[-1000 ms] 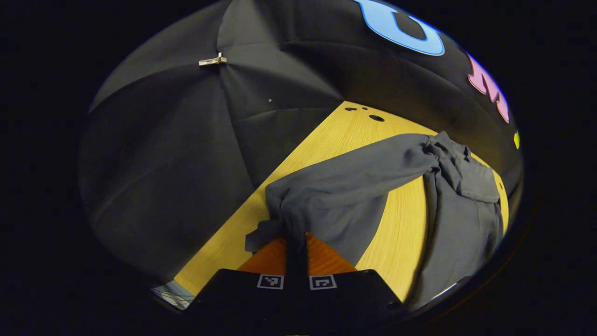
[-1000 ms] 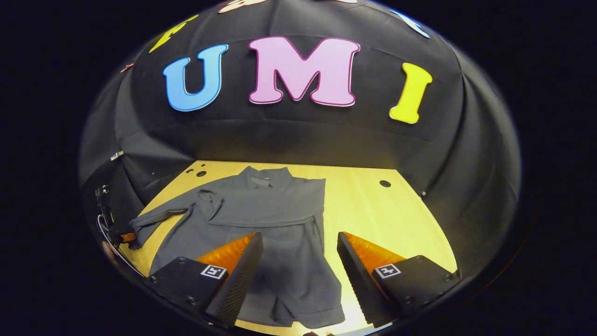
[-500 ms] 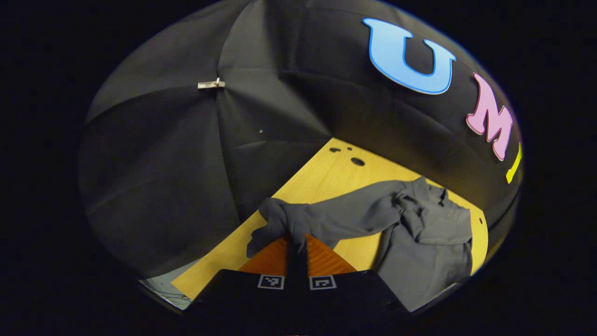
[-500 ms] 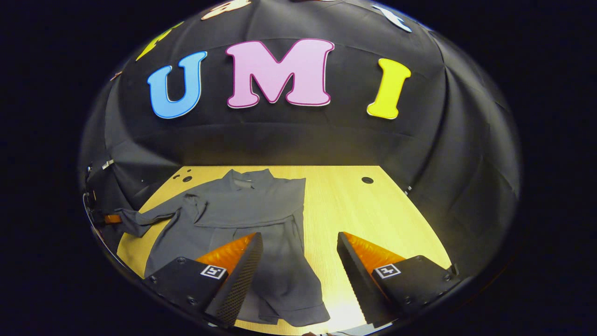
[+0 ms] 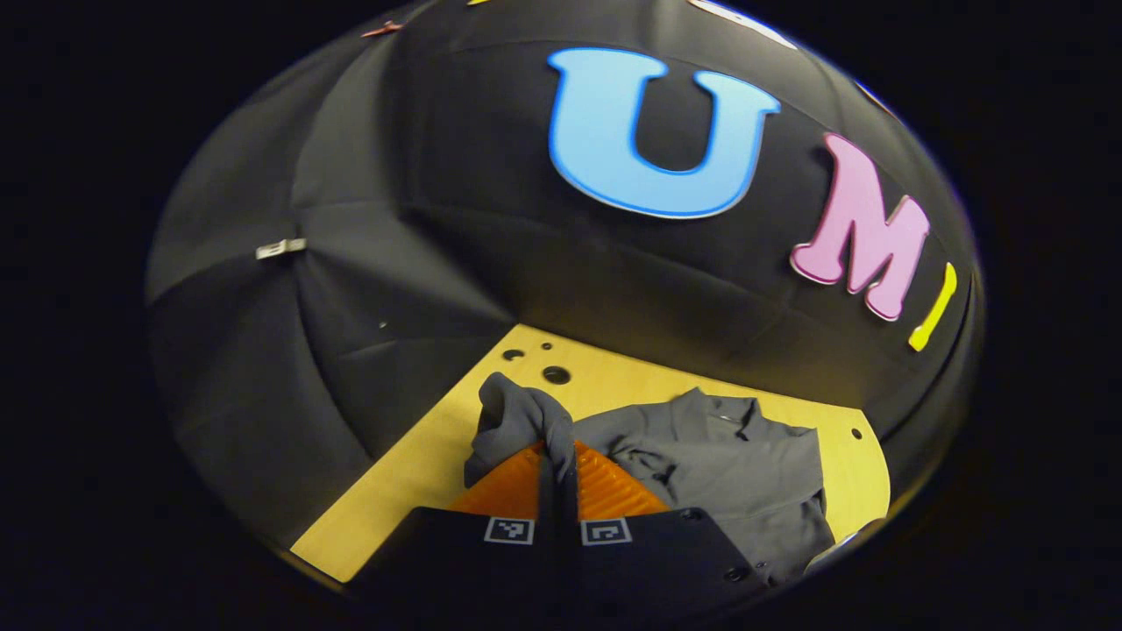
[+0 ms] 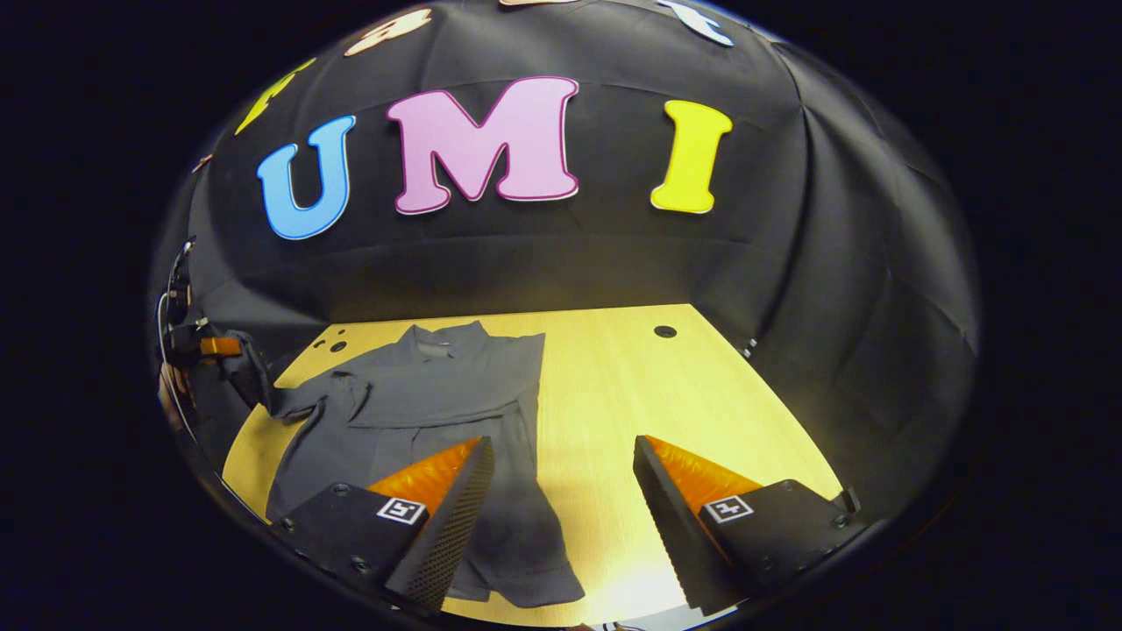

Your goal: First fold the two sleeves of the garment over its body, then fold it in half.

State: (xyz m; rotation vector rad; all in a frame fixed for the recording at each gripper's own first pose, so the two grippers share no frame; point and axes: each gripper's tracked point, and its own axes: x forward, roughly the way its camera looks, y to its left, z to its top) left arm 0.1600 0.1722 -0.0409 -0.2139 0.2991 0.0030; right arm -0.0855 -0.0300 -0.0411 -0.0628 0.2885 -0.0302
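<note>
Grey cloth is bunching between the fingers of the left gripper (image 5: 557, 447), which are pressing together on the cuff end of the shirt's sleeve (image 5: 513, 419) and holding it lifted off the wooden table (image 5: 412, 464). In the left gripper view, the collared grey shirt (image 5: 745, 464) is lying on the table beyond and to the right of that pinched sleeve, its collar (image 5: 714, 405) pointing toward the black cloth wall. Three small holes (image 5: 555, 374) are showing in the tabletop just behind the raised sleeve.

In the right gripper view, the right gripper (image 6: 561, 491) is hovering above the table's near edge with its fingers spread wide apart and nothing between them; its left finger is overlapping the shirt's lower body. The shirt is lying on the left half of the table, with its right sleeve folded across its chest. At the far left, the raised sleeve is stretching off the table's left edge up to the left gripper.
</note>
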